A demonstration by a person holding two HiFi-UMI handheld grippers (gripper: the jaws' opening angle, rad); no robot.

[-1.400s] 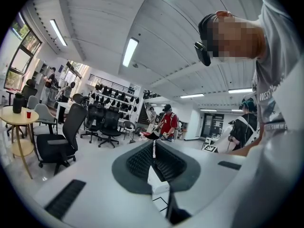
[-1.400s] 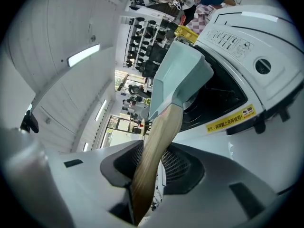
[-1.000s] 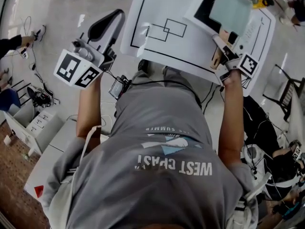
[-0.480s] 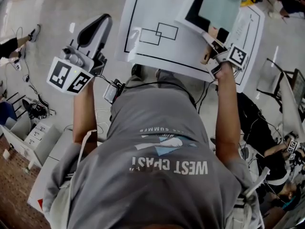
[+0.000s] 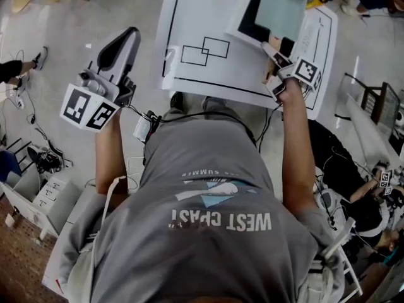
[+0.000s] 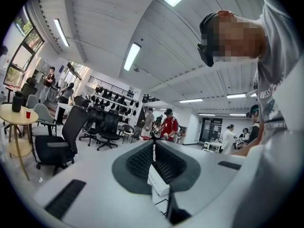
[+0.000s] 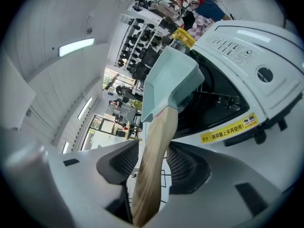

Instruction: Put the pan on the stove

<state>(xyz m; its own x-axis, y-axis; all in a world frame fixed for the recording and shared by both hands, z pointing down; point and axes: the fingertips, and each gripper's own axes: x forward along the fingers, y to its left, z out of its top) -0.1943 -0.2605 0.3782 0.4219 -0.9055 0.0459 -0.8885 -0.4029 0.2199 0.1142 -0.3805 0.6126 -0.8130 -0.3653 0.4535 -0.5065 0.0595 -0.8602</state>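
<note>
The pan [image 5: 281, 10], a pale green square one, sat on the stove [image 5: 252, 14], covering the right part of its black cooktop. The stove stood at the far right of the white desk [image 5: 189, 17], which was marked with black outlined rectangles. The pan's wooden handle [image 7: 154, 160] reached back toward the person and ran between the jaws of the right tool [image 5: 273, 64]. In the right gripper view the right tool [image 7: 151, 163] had its jaws standing wide. They had just been opening, with a dark ribbed pad on each side of the handle, and the handle lay loose between them rather than clamped. In the same view the pan [image 7: 168, 84] rose just beyond the handle, over the dark burner grate. The stove's white body [image 7: 247, 65], with its buttons and round knob, spread to the right. A yellow label [image 7: 228, 129] ran along the stove's near edge. A yellow object [image 7: 183, 36] lay on the far side of the stove, too small to identify. The left tool [image 5: 126, 38] was held out over the floor, left of the desk and well away from the pan. In the left gripper view the left tool [image 6: 153, 144] had its two pads pressed together with nothing held between them. It pointed level into a large room with black office chairs [image 6: 61, 137], a small round table [image 6: 16, 115] and several people standing far off.
</note>
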